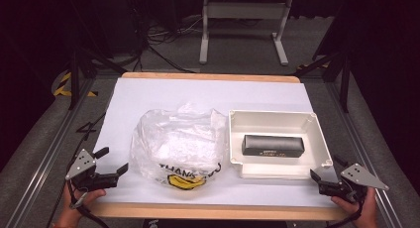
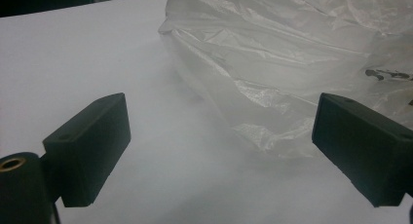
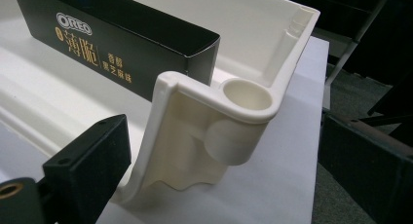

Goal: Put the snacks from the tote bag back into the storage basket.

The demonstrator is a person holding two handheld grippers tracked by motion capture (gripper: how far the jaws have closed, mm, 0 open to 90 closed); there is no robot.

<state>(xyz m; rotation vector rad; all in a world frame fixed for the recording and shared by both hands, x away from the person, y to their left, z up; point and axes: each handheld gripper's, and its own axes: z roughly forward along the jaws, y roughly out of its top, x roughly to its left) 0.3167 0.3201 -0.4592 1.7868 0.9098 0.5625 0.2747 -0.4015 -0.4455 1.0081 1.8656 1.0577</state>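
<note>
Left gripper (image 1: 113, 161) jaws spread wide, empty, just beside crumpled clear plastic bag (image 1: 178, 143) lying mid-table. Right gripper (image 3: 229, 175) likewise wide open, empty, straddling near corner of cream plastic tray (image 3: 195, 131) (black Oreo box (image 1: 272, 145) lying inside).

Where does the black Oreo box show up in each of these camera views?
High view: the black Oreo box lies inside the white tray, right of centre.
Left gripper view: not in it; the plastic bag is ahead.
Right gripper view: upper left, inside the tray, past its near corner.
Shared landmark: the white table cover.
</note>
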